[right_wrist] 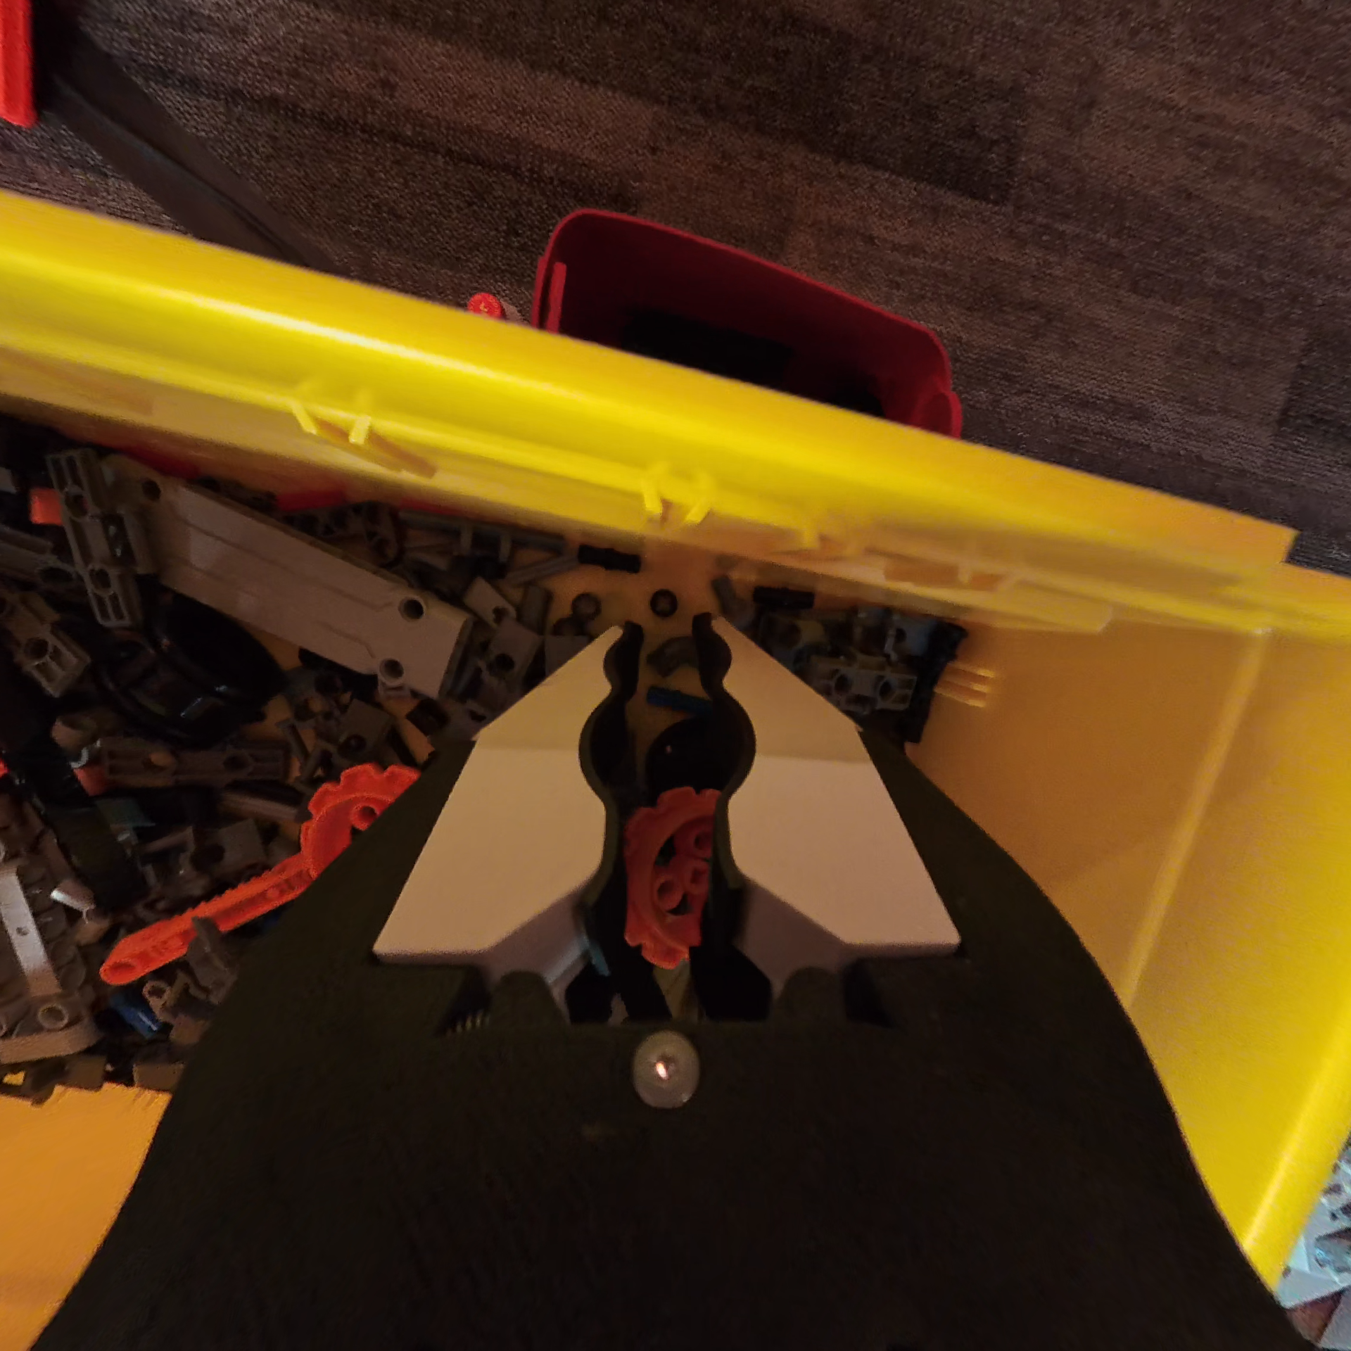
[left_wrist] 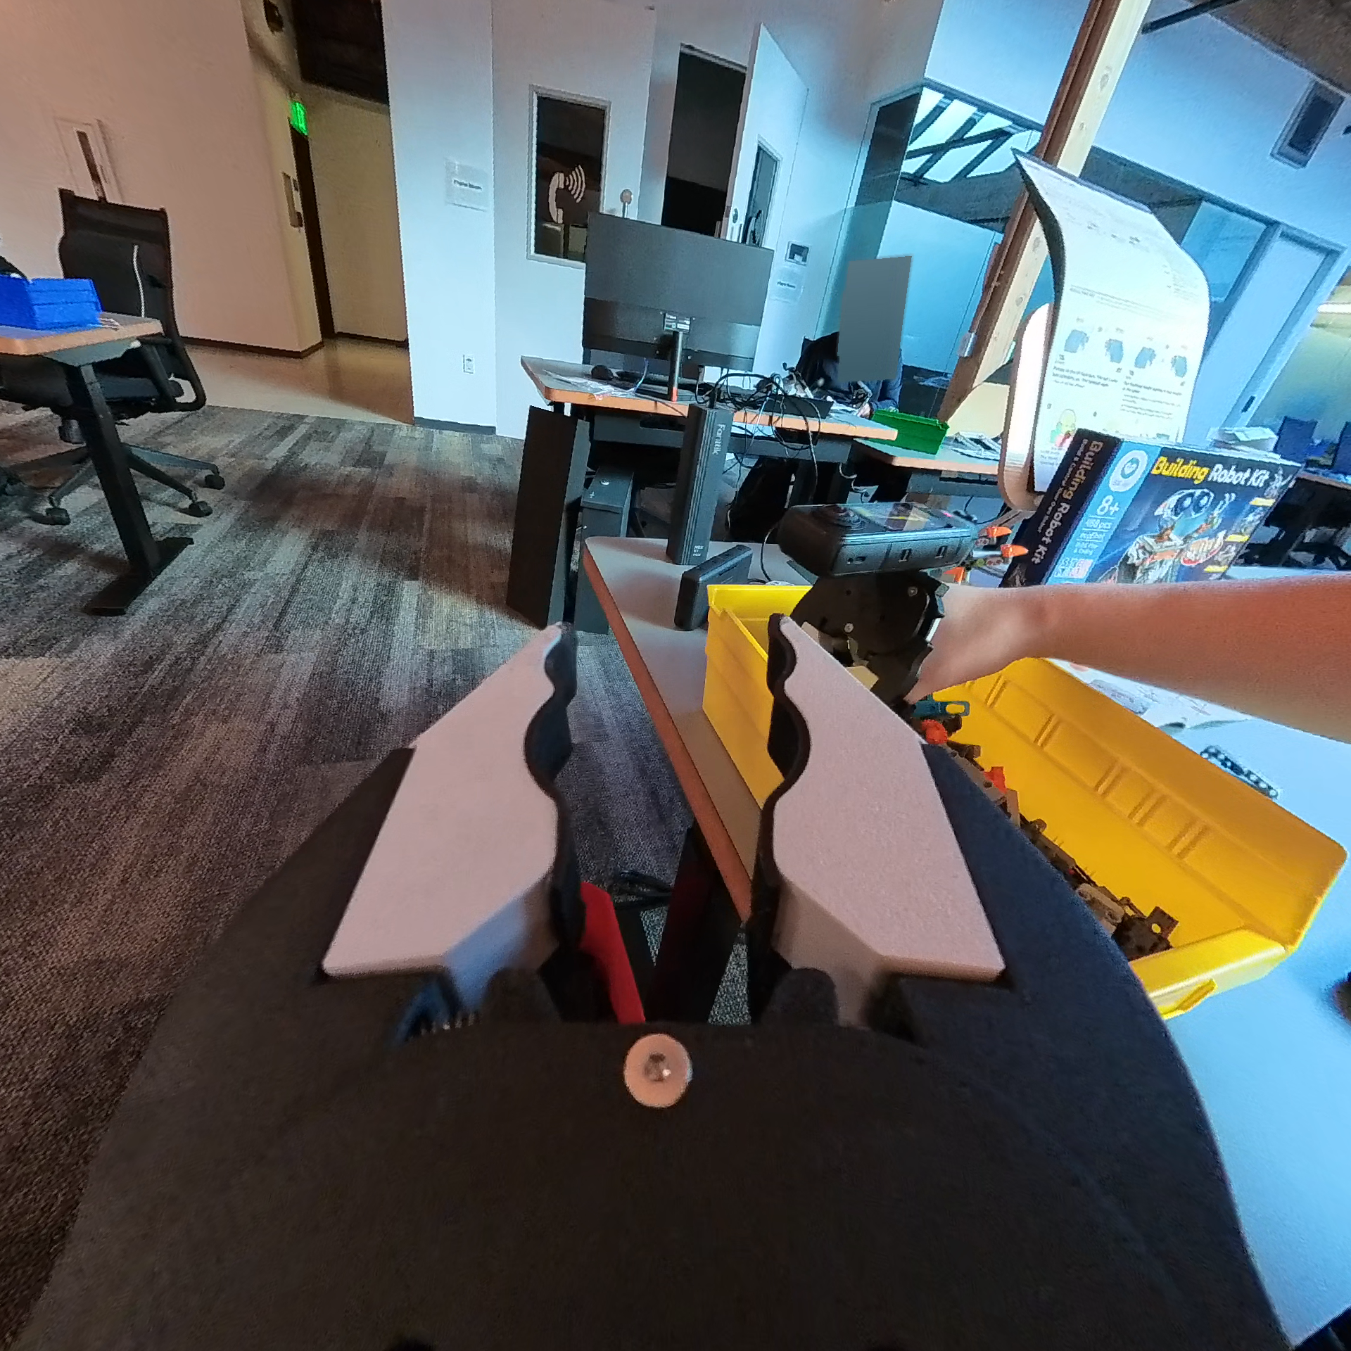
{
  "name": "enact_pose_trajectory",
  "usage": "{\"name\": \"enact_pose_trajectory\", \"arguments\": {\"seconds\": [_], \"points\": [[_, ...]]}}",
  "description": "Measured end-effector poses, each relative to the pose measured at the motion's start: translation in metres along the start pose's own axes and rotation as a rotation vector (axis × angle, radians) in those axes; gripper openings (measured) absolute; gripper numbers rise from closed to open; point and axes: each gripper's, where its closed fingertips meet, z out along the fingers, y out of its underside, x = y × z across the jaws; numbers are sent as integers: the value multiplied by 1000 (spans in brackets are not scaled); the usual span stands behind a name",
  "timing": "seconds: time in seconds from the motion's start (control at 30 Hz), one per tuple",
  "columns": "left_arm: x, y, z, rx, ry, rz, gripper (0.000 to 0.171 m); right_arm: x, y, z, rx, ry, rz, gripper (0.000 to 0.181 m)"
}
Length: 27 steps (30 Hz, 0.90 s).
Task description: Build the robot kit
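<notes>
Left view level beside table, right view close, looking down, both showing yellow bin [left_wrist: 1096,797] [right_wrist: 658,409]

Glossy yellow plastic bin [right_wrist: 731,453], matt plastic toy parts [right_wrist: 307,585], rough grey carpet [left_wrist: 256,585]

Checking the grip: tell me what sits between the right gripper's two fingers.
In the right wrist view, an orange gear sits between the right gripper's nearly closed fingers, above the yellow bin's loose parts.

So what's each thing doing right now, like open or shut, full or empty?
left gripper: open, empty, held beside the table edge.
right gripper: nearly shut, down inside the bin; grip unclear.
yellow bin: open-topped, holding many loose building pieces.
orange gear: seen between the right gripper's fingers.
red bin: on the floor.
</notes>
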Motion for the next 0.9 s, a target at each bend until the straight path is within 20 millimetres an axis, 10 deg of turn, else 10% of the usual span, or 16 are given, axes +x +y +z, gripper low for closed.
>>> {"name": "enact_pose_trajectory", "arguments": {"seconds": [0.9], "points": [[1,8,3,-44,-1,13,50,0,-5,2,10,22,-48,7]]}}
